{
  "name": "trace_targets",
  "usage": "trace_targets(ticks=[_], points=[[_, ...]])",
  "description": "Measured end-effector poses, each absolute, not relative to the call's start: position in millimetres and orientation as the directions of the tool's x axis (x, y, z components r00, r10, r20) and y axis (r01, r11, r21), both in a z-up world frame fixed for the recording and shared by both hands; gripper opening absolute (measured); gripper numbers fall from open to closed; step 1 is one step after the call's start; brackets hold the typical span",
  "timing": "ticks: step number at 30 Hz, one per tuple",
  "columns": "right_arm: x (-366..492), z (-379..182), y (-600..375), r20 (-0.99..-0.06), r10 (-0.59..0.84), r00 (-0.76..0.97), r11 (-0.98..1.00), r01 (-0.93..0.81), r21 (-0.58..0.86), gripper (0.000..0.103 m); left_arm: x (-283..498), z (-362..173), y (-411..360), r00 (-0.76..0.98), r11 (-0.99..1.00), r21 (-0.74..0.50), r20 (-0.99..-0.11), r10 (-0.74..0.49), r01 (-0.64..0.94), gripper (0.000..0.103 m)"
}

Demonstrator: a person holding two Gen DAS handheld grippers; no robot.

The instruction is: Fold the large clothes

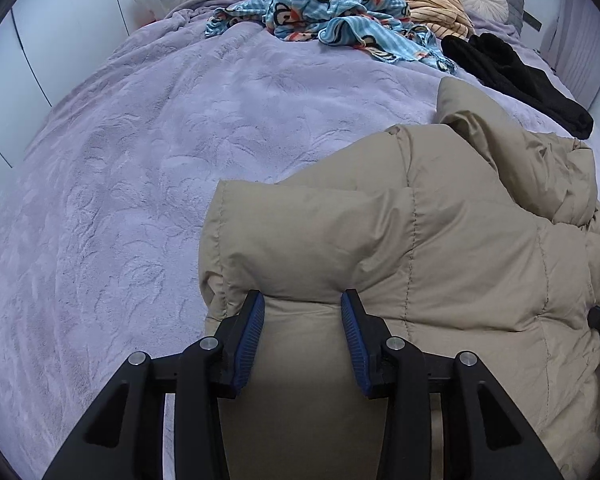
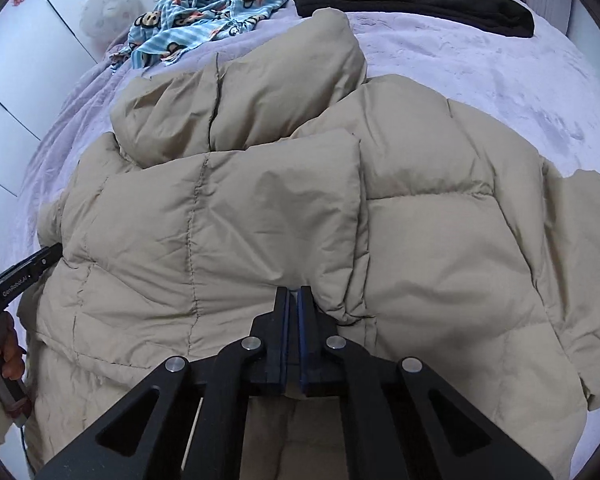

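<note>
Already both tools bite the beige puffer jacket (image 2: pixel 228 216) sprawled on a lilac fleece bedspread (image 1: pixel 132 168): the left gripper (image 1: pixel 302 312) pinches a thick puffed fold at its near hem, while the right gripper (image 2: pixel 293 300) is clenched tight on a thin edge of fabric. Slick, air-filled quilting could slide from either pinch during a lift, letting the folded sleeves spring apart. Quilted panels look plump, creased and loosely doubled over, sleeves laid across the body.
</note>
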State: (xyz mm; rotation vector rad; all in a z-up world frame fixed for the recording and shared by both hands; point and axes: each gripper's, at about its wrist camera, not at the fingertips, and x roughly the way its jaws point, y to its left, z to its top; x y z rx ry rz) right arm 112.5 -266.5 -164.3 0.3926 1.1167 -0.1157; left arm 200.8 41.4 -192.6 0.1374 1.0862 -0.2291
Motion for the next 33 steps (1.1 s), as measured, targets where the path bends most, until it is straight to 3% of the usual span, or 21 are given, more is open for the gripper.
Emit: trace_targets(ticks=[6,13,14,17,24,25,27,33], points=[[71,-159,-303,-0.905,0.067,0.420,0.872,0.417,0.258,0.002,194,-178,43,0.452,0.972,0.031,-0.888,-0.080,0.232,0.043],[29,-136,-314,-0.886,0.119,0.449,0.795,0.491,0.356,0.007,162,-151,36,0.434,0.955,0.045,-0.896,-0.091,0.293,0.043],[23,-135,-312,-0.886,0.134,0.445,0.788,0.494,0.367,0.007,156,-150,33,0.424,0.953,0.046,-0.901,-0.090,0.300,0.044],[10,-134,-304,-0.888,0.162,0.431,0.776,0.500,0.384,0.007,136,-145,21,0.410,0.945,0.038,-0.906,-0.105,0.325,0.062],[-14,-130,-294,-0.894,0.179,0.411,0.767,0.510,0.389,0.007,99,-146,-6,0.331,0.925,-0.006,-0.933,-0.142,0.379,0.062],[-17,-129,-294,-0.892,0.179,0.416,0.765,0.511,0.392,0.007,95,-146,-10,0.327,0.924,-0.010,-0.934,-0.146,0.383,0.064],[-25,-129,-296,-0.887,0.184,0.424,0.752,0.520,0.404,0.007,87,-144,-17,0.334,0.924,0.006,-0.933,-0.133,0.383,0.103],[-54,-128,-322,-0.874,0.188,0.448,0.699,0.564,0.440,0.008,69,-136,-41,0.332,0.911,0.002,-0.932,-0.148,0.413,0.103]])
